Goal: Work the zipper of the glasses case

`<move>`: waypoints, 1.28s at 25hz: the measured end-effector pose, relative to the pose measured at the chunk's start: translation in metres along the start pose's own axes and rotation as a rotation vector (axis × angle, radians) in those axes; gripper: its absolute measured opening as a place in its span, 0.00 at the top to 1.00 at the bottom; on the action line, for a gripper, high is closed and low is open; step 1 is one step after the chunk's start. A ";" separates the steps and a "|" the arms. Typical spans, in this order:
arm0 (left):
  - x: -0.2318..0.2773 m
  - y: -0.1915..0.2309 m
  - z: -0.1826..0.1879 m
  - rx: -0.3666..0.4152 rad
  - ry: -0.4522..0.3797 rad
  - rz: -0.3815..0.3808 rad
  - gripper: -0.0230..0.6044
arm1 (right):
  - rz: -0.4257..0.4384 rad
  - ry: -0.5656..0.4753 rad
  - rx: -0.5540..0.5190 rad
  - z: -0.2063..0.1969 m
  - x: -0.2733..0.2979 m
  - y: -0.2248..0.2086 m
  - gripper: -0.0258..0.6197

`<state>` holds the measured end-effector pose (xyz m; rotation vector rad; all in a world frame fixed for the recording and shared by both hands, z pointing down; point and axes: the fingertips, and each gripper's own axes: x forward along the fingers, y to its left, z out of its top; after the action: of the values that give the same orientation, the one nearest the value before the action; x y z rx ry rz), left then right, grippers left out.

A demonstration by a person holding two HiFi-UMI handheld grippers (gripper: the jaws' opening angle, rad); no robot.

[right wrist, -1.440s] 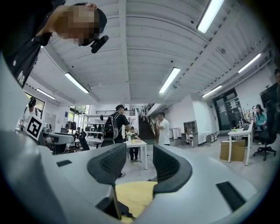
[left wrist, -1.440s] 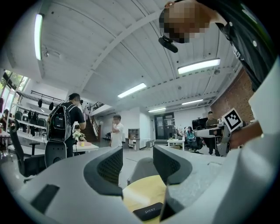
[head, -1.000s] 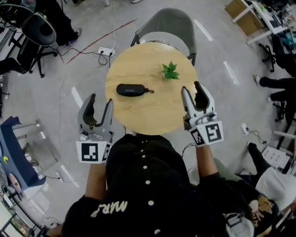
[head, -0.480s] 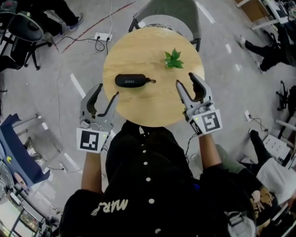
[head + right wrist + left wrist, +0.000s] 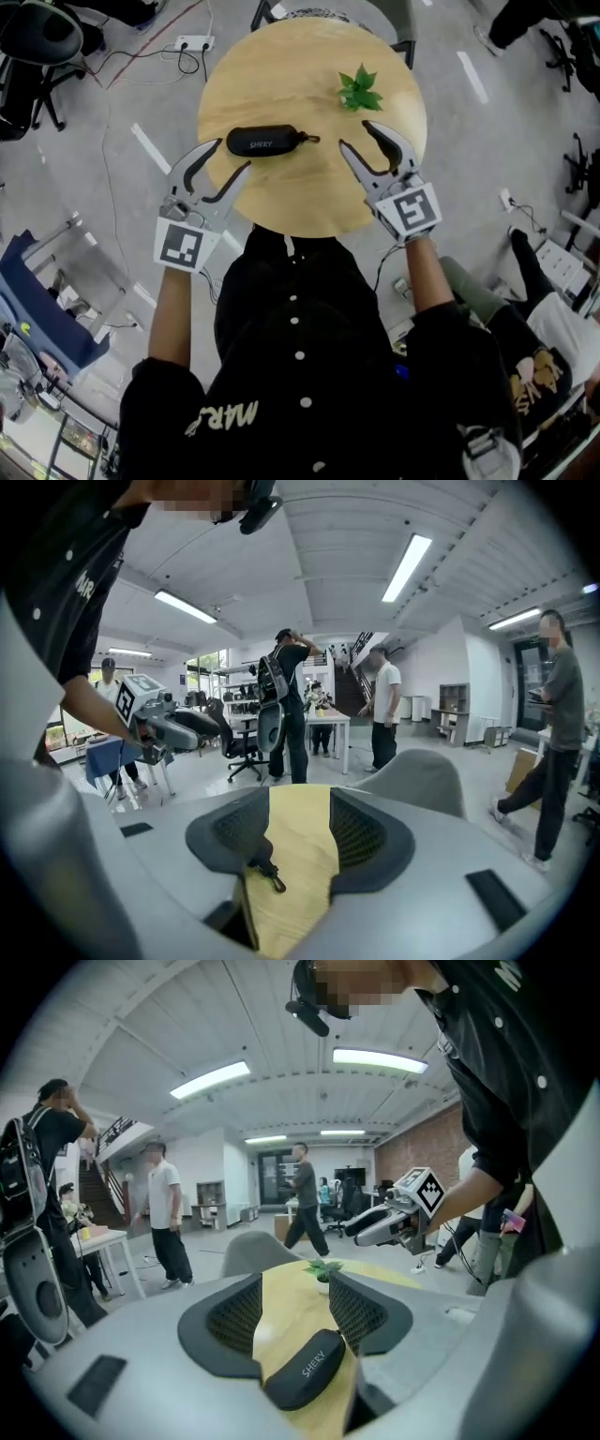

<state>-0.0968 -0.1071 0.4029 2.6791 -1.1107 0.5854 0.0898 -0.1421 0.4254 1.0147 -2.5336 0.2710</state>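
Glasses case on round table; plant near right gripper; chair behind.

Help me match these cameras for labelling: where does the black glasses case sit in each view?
Head view: the glasses case lies on the left half of the round wooden table.
Left gripper view: bottom centre, low between the jaws.
Right gripper view: only its end with the zipper pull shows, lower left of centre.
Shared landmark: the table's light wood top appears in all three.
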 end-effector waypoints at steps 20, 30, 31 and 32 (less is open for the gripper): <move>0.101 -0.013 -0.110 0.202 0.158 -0.323 0.63 | 0.334 0.321 -0.308 -0.136 0.092 0.054 0.67; 0.112 -0.024 -0.132 0.337 0.219 -0.380 0.65 | 0.390 0.371 -0.387 -0.162 0.108 0.064 0.67; 0.113 -0.024 -0.132 0.342 0.223 -0.384 0.66 | 0.394 0.372 -0.392 -0.163 0.109 0.064 0.67; 0.113 -0.024 -0.134 0.348 0.234 -0.391 0.67 | 0.398 0.374 -0.399 -0.163 0.110 0.064 0.67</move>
<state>-0.0456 -0.1212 0.5719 2.8957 -0.4370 1.0570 0.0198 -0.1118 0.6182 0.2745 -2.2902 0.0488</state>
